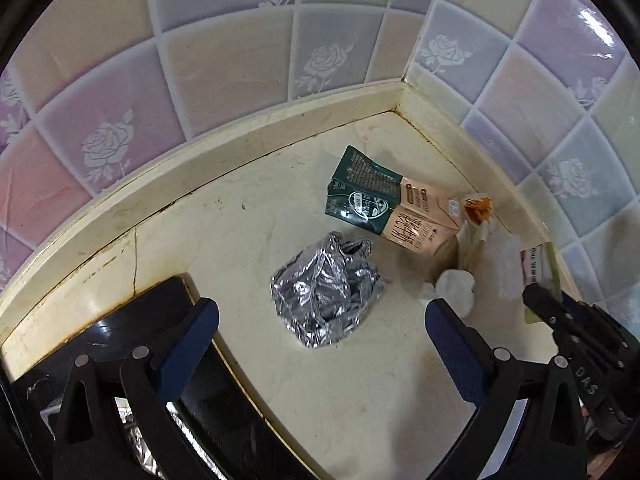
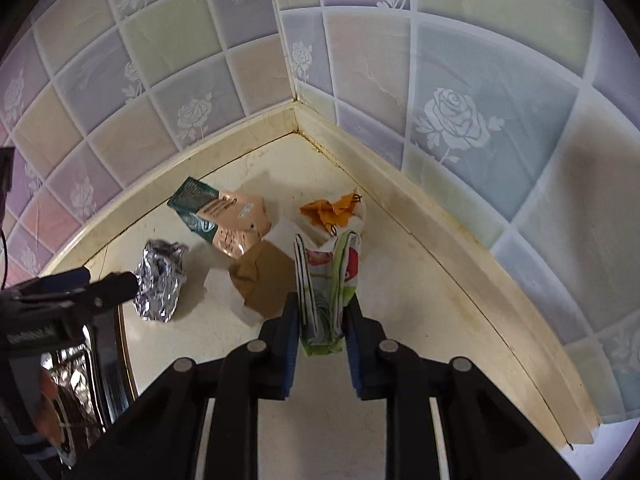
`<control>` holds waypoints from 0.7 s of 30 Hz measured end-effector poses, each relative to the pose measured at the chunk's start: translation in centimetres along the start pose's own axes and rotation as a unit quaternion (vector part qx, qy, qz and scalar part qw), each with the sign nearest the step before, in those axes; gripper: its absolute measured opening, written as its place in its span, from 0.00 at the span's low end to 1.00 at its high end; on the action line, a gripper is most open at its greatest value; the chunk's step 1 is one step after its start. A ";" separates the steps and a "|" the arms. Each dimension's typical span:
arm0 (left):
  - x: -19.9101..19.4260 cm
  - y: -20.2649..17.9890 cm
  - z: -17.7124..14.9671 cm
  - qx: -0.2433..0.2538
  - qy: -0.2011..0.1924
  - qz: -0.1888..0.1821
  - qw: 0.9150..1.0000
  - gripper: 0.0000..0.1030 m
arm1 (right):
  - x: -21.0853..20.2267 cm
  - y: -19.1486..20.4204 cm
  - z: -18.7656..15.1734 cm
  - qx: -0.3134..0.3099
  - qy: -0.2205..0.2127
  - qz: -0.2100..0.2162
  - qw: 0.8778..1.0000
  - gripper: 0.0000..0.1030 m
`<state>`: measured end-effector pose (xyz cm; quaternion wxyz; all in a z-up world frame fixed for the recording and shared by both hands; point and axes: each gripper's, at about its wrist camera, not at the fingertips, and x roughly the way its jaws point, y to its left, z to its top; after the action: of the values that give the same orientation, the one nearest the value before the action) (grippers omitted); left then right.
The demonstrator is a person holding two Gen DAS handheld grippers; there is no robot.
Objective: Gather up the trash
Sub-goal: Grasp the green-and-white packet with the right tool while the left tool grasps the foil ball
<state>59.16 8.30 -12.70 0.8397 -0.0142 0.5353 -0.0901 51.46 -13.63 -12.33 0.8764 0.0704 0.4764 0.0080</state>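
We see both views evenly lit by soft indoor light, a little dim. White glare streaks the glossy wall tiles (image 1: 592,20) at the upper right in each view. Soft shadows lie on the pale surface (image 1: 248,216) beside the crumpled foil (image 1: 324,292), which glints sharply. The fisheye lens bends the tile lines, and black corners frame each picture. Focus holds throughout.
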 end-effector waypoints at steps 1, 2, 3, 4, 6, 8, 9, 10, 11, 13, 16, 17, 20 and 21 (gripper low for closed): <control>0.7 -0.1 0.3 0.003 0.005 0.002 1.000 0.99 | 0.0 -0.1 0.0 0.005 0.002 0.003 1.000 0.20; 1.2 -0.2 0.4 0.007 0.010 0.004 1.000 0.99 | 0.3 -0.2 0.1 0.009 0.004 0.007 1.000 0.20; 1.6 -0.4 0.6 0.010 0.013 0.006 1.000 0.99 | 0.5 -0.2 0.1 0.013 0.007 0.010 1.000 0.20; 2.3 -0.5 0.8 0.017 0.017 0.011 1.000 0.99 | 0.5 -0.1 0.0 0.013 0.008 0.012 1.000 0.20; 3.3 -0.8 0.9 0.029 0.022 0.022 0.999 0.99 | 0.9 0.1 -0.1 0.009 0.011 0.014 1.000 0.20; 4.0 -1.2 1.0 0.042 0.021 0.034 0.998 0.99 | 1.2 0.2 -0.3 0.006 0.014 0.018 1.000 0.20; 4.4 -1.3 1.0 0.047 0.023 0.037 0.998 0.99 | 1.4 0.4 -0.3 0.005 0.016 0.020 1.000 0.20; 4.7 -1.5 1.2 0.050 0.026 0.038 0.998 0.99 | 1.5 0.5 -0.4 0.004 0.018 0.022 1.000 0.20; 5.1 -1.5 1.2 0.050 0.029 0.037 0.998 0.99 | 1.6 0.6 -0.4 0.003 0.019 0.023 1.000 0.20; 5.9 -1.5 1.4 0.046 0.035 0.037 0.998 0.97 | 1.8 0.7 -0.4 0.001 0.021 0.024 0.999 0.20; 6.7 -1.5 1.3 0.032 0.046 0.035 0.998 0.82 | 1.9 0.7 -0.5 0.000 0.026 0.023 0.999 0.20; 6.6 -1.5 1.3 0.029 0.044 0.033 0.998 0.82 | 2.0 0.6 -0.6 0.001 0.027 0.023 0.999 0.20; 6.4 -1.4 0.7 0.028 0.044 0.023 0.998 0.81 | 1.9 0.2 -0.9 0.007 0.030 0.026 0.999 0.20; 6.1 -1.4 0.4 0.028 0.041 0.023 0.999 0.81 | 1.9 0.0 -1.1 0.009 0.031 0.028 0.999 0.20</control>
<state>61.77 5.86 -17.80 0.8193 0.0257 0.5663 -0.0859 51.60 -13.33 -14.50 0.8600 0.0912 0.5012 0.0302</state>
